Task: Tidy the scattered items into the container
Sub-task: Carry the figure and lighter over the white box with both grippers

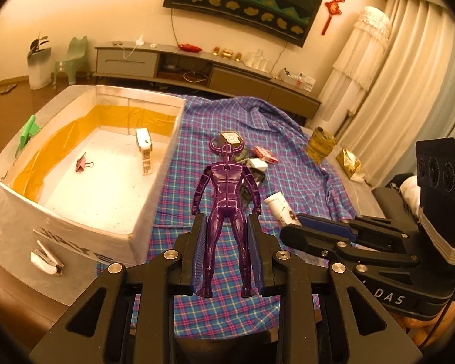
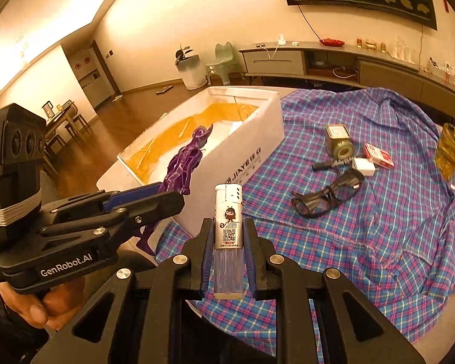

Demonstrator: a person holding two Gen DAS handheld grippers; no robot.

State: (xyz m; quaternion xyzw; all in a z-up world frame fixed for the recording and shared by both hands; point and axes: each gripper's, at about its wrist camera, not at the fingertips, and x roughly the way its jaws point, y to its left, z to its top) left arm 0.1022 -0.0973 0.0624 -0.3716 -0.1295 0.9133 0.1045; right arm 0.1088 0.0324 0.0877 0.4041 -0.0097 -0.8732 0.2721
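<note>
My left gripper (image 1: 226, 221) is shut on a purple toy figure (image 1: 226, 194), held by its legs above the plaid cloth, right of the white foam box (image 1: 154, 188). The figure also shows in the right wrist view (image 2: 183, 163), next to the box (image 2: 242, 148). My right gripper (image 2: 227, 227) is shut on a white lighter (image 2: 229, 227), upright above the cloth; the lighter also shows in the left wrist view (image 1: 280, 207). Inside the box lie a pink binder clip (image 1: 83, 162) and a small white carton (image 1: 144, 148).
On the plaid cloth (image 2: 379, 212) lie dark glasses (image 2: 327, 197), a white charger (image 2: 364, 166), a red card pack (image 2: 377, 154), a black pen (image 2: 330, 163), a green jar (image 2: 339, 141) and a gold packet (image 2: 450, 150). A white stapler (image 1: 47, 259) sits by the box's front.
</note>
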